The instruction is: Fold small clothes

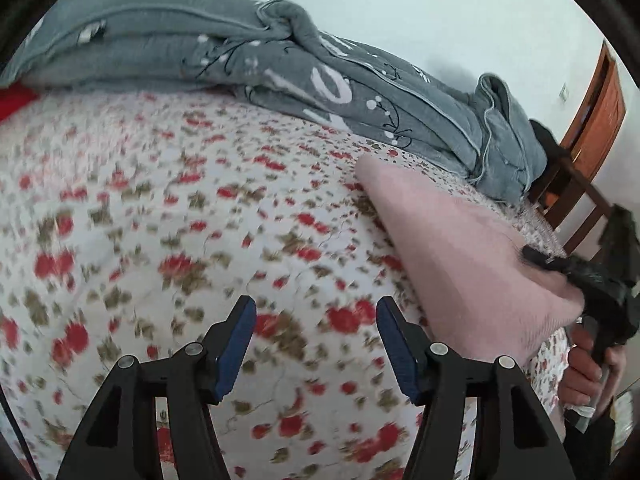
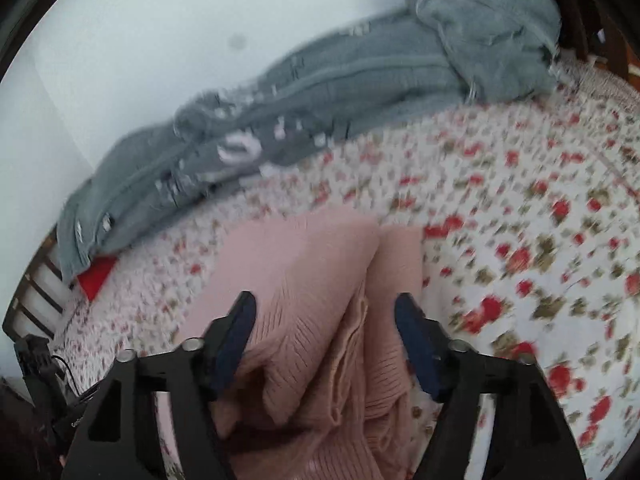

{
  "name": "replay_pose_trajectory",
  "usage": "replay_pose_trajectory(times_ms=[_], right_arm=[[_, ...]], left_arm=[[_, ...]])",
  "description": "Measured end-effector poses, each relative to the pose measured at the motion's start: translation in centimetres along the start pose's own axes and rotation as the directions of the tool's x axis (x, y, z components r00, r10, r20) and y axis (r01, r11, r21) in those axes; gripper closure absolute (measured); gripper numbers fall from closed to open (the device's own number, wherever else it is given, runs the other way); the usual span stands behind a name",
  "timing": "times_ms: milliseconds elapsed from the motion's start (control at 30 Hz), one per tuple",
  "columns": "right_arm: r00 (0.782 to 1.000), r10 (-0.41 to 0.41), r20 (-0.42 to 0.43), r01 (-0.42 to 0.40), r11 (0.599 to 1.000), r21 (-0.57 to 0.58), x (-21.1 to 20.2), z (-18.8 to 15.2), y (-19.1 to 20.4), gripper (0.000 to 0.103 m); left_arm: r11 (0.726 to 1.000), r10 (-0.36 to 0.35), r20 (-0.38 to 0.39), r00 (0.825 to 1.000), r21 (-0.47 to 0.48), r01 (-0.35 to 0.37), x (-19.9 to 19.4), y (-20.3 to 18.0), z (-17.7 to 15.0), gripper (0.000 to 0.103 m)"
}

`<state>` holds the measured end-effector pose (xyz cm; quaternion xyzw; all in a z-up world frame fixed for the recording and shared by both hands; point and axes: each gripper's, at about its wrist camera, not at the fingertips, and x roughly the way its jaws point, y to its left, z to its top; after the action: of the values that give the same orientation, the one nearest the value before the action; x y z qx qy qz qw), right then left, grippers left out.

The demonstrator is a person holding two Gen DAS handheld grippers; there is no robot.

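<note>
While the pink ribbed knit garment (image 2: 320,320) lies bunched and only partly doubled on the floral-printed bed (image 1: 160,220), folding looks barely begun: the right gripper (image 2: 325,320) straddles it with jaws apart, the left gripper (image 1: 316,328) spread and empty.

One pink sweater (image 2: 304,280), one grey quilt (image 1: 240,60), two grippers.
</note>
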<state>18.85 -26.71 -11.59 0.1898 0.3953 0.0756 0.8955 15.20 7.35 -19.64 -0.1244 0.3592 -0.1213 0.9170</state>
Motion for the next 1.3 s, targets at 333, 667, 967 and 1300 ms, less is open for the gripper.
replay_pose_trajectory(times_ms=[333,667,967,1300], right_arm=[[0.989,-0.006,0.146,0.013,0.999,-0.046,-3.4,-1.4,-1.6,0.090],[0.975,-0.056,0.214,0.071,0.996,-0.059,-6.4,-2.5,-0.3,0.064],[0.935,-0.271,0.230,0.343,0.857,-0.385,-3.9,-8.9,6.0,0.055],[0.986,0.037,0.165,-0.030,0.999,-0.041,-6.9,-8.5,-2.5,0.098]], left_arm=[[0.993,-0.120,0.081,0.989,-0.011,0.122,-0.6,2.4,-1.6,0.042],[0.989,-0.137,0.081,0.987,-0.047,0.141,-0.3,3.0,-2.4,0.039],[0.989,-0.137,0.098,0.986,-0.047,0.142,-0.3,3.0,-2.7,0.038],[0.987,-0.154,0.107,0.982,-0.032,0.158,-0.3,3.2,-2.9,0.038]])
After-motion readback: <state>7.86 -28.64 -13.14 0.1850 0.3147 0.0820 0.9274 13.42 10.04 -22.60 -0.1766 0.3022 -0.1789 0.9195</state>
